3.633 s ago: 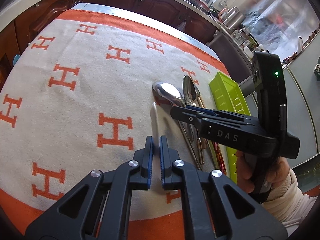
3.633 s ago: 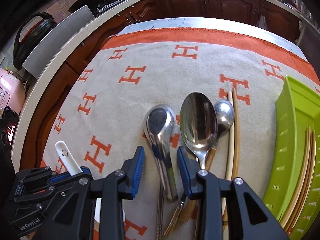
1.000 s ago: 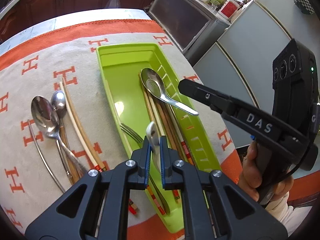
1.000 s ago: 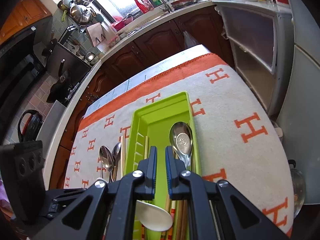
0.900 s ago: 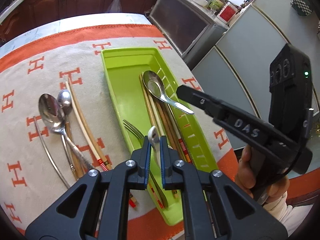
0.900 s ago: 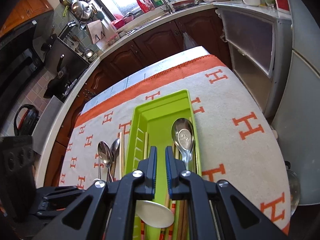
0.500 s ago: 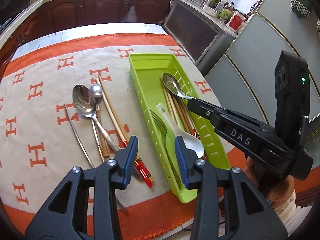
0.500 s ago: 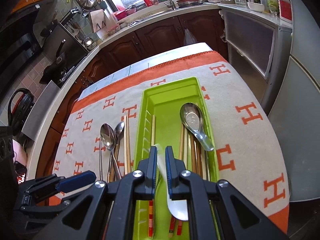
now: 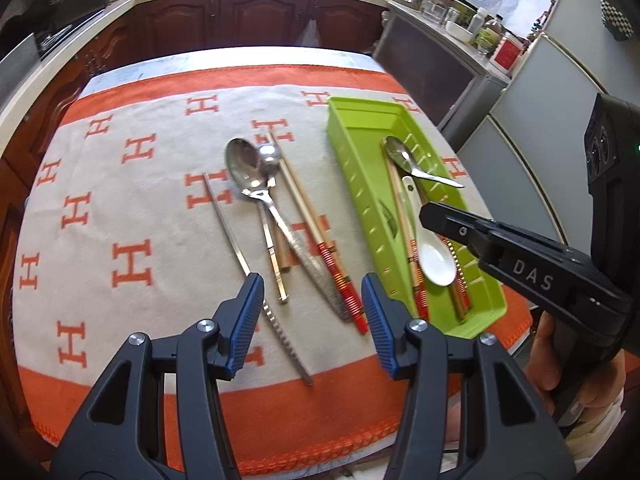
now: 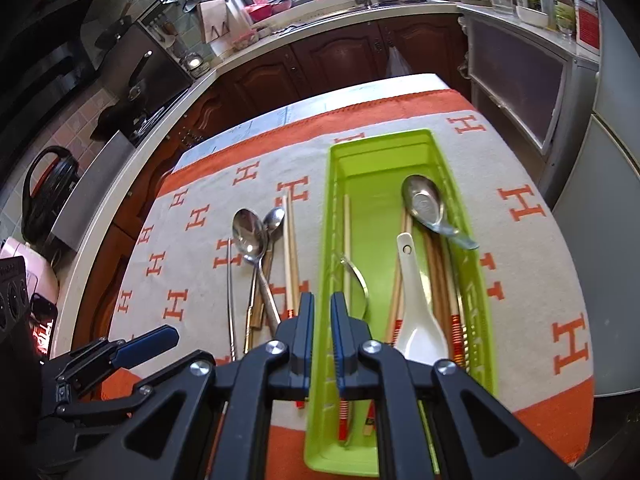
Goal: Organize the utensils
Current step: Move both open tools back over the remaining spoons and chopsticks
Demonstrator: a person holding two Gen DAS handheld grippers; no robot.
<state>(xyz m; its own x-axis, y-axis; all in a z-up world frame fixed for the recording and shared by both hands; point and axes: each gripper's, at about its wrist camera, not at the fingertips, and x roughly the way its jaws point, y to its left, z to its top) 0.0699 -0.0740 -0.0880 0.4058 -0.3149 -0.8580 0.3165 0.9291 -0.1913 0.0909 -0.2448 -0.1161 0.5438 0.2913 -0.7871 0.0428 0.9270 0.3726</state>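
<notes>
Two spoons [image 9: 256, 178] on cloth, two in green tray [image 9: 356, 168]; left fingers [image 9: 250, 312] opening, empty; right fingers [image 10: 306, 332] narrow.

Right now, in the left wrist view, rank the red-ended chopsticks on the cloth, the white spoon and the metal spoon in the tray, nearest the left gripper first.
From the left gripper:
1. Red-ended chopsticks, on the cloth, ends just inside its right finger.
2. White spoon, in the green tray, to the right.
3. Metal spoon, farther up the tray, handle on its right rim.

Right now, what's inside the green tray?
In the green tray: white ceramic spoon, metal spoon, fork, several chopsticks. The spoons cover parts of the chopsticks.
</notes>
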